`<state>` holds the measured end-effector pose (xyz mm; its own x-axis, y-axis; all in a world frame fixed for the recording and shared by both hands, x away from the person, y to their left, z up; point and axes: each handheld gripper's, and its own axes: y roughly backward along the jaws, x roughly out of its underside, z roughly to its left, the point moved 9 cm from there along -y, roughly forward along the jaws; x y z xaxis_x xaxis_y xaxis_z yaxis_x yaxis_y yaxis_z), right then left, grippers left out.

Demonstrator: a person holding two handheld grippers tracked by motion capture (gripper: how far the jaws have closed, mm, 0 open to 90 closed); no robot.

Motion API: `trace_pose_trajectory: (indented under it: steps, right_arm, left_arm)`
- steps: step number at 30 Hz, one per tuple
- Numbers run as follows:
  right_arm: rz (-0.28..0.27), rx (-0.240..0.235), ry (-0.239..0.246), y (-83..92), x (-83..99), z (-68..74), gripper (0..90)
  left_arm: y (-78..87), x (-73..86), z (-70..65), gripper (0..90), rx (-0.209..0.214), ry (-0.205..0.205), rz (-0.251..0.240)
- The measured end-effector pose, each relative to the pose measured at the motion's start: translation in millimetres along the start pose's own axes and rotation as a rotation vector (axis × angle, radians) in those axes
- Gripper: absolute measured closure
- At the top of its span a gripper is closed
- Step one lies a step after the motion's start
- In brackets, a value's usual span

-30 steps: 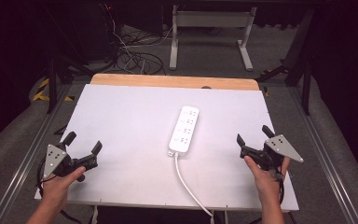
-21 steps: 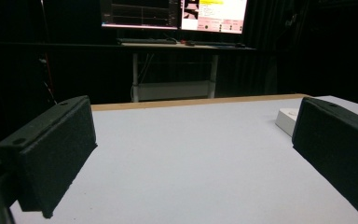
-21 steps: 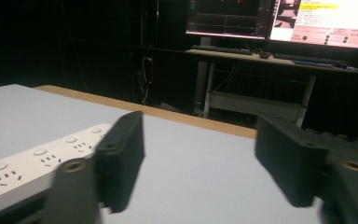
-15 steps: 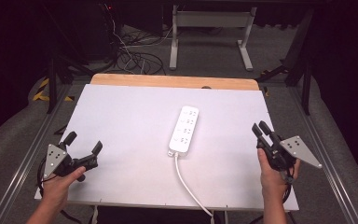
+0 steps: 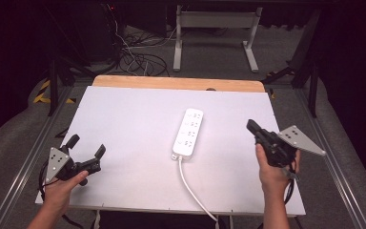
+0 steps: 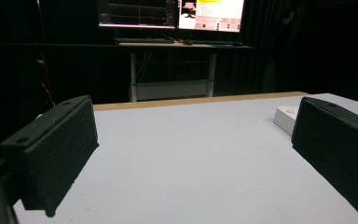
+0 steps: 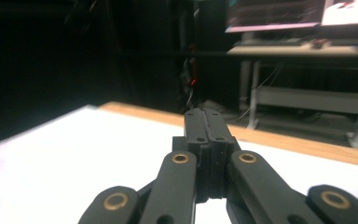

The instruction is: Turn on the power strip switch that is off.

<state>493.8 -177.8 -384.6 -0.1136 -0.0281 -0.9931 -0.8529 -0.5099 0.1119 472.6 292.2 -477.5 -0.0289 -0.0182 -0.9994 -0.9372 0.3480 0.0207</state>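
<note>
The person's left hand point(image 5: 64, 183) is gripping the left gripper point(image 5: 86, 148) low at the near left, its 2 jaws standing wide apart and pointing forward and to the right. The right hand point(image 5: 272, 167) is holding the right gripper point(image 5: 251, 127) raised at the near right, its 2 jaws pressed flat together with nothing between them, angling forward and to the left. Both forearms are coming in from the bottom edge.

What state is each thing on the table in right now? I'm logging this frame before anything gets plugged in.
Power strip: lying flat mid-table, sockets up and empty, nothing touching it.
Power strip cable: attached, trailing off the table's near edge.
Left gripper: jaws wide open, empty, low over the table.
Right gripper: jaws shut together, empty, pointing towards the strip.
</note>
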Motion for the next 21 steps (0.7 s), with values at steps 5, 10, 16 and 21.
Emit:
trace_pose_trajectory:
  steps: [5,10,16,21]
  right_arm:
    - [0.126,-0.073,0.067,-33.7,11.8,35.5,90.0]
    - [0.178,-0.101,0.079,-46.3,19.0,48.4,90.0]
    - [0.25,-0.159,0.099,-65.0,29.9,69.2,90.0]
    - [0.294,-0.19,0.117,-78.4,38.0,83.6,90.0]
  left_arm:
    - [0.9,0.3,1.0,0.9,0.0,0.0,0.0]
    - [1.6,0.5,1.3,1.1,0.0,0.002,0.001]
    - [2.2,0.8,1.5,1.3,-0.003,0.002,0.002]
    - [3.6,1.0,2.4,1.5,-0.006,-0.005,0.002]
